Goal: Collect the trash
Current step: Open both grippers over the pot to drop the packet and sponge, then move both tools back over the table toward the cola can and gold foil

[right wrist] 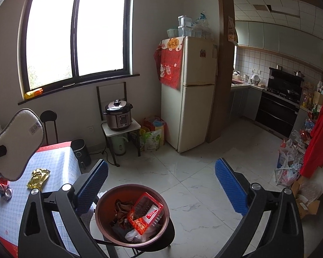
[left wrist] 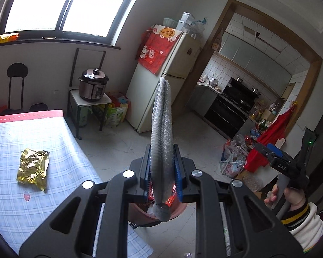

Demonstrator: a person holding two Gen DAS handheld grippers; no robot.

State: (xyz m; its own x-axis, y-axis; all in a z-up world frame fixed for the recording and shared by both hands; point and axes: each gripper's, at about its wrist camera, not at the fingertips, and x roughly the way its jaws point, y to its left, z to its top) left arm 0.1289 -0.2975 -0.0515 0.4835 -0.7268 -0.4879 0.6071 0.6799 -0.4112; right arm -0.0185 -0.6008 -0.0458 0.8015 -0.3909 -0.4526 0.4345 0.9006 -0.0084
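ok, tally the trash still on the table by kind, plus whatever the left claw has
Gold foil wrapper: 1
Crushed can: 1
Grey scrub pad, clamped in the left claw: 1
Total: 3

A round dark-red trash bin (right wrist: 132, 215) stood on the floor, holding a red plastic snack wrapper (right wrist: 145, 214) atop crumpled waste. A crinkled gold foil packet (left wrist: 33, 166) and a crushed red drink can (right wrist: 4, 188) lay apart on the checked tablecloth.
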